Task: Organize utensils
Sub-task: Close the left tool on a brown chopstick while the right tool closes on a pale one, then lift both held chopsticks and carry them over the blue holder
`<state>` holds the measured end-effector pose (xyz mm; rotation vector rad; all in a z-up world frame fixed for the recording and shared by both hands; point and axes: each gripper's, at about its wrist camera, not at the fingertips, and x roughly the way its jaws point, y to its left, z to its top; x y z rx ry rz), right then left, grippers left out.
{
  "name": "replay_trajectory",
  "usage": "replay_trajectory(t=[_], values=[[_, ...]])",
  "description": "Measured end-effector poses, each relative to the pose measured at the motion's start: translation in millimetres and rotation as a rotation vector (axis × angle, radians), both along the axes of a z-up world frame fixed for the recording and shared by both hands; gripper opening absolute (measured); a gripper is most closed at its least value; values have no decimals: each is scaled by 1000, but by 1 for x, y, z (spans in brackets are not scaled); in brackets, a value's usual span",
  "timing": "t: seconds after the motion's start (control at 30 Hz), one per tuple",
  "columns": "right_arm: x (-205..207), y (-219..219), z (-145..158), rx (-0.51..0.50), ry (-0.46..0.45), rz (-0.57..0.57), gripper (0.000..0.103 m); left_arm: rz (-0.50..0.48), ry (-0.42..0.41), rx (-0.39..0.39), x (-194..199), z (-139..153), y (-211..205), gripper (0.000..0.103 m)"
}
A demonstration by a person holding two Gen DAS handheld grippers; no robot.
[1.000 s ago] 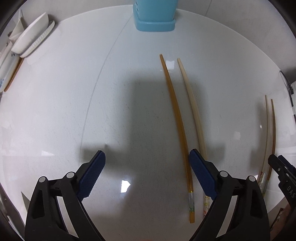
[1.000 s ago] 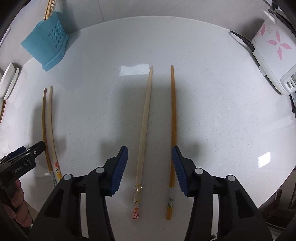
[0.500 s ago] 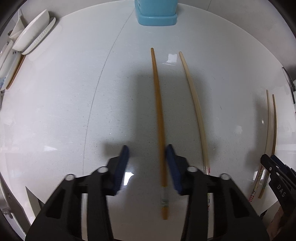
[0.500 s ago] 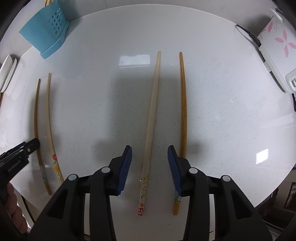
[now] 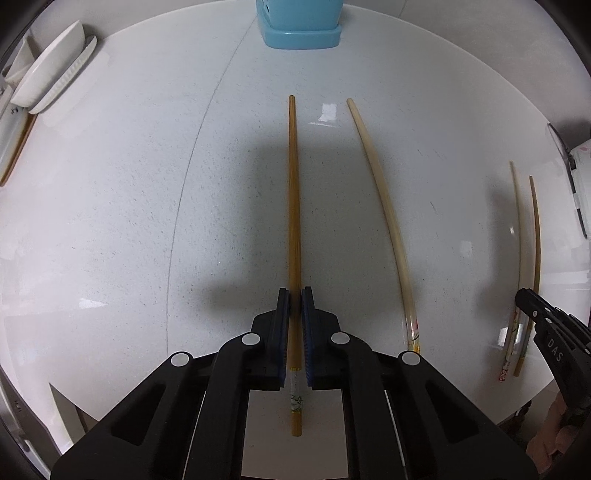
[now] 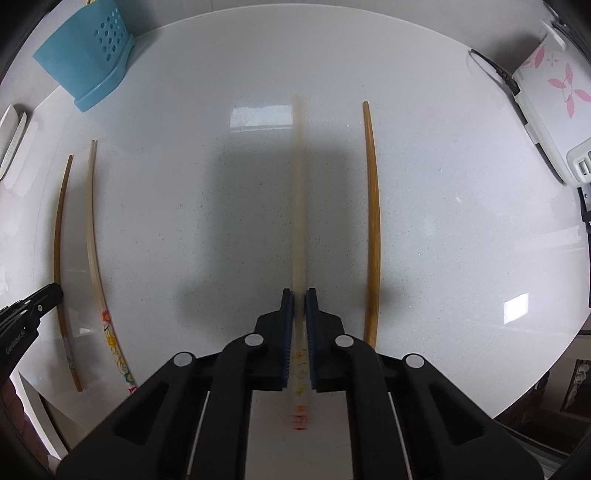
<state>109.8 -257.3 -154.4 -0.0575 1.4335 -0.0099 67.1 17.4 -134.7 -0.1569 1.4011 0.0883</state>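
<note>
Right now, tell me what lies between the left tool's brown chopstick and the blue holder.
Nothing visible. The brown chopstick points toward the holder, with only bare table between them.

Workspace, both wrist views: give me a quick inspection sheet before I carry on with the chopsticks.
Surface: white round table, glossy, speckled.
Job's things: four chopsticks. Brown chopstick and pale chopstick are each between closed pads; a second pale chopstick and a second brown chopstick lie on the table. Blue utensil holder at the far edge.
Clutter: white dishes far left.
Grippers: left hand-held gripper shut on the brown chopstick; right hand-held gripper shut on the pale chopstick, which is blurred.
Cables: black cord runs to the appliance.
Surroundings: white appliance with pink flowers at the right edge.
</note>
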Motion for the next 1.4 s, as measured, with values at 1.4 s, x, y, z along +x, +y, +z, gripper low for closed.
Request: replay_trajectory(t=[1.4], values=[[10, 15, 89, 67, -263, 21, 6, 0, -234, 19, -20, 99, 6, 6]])
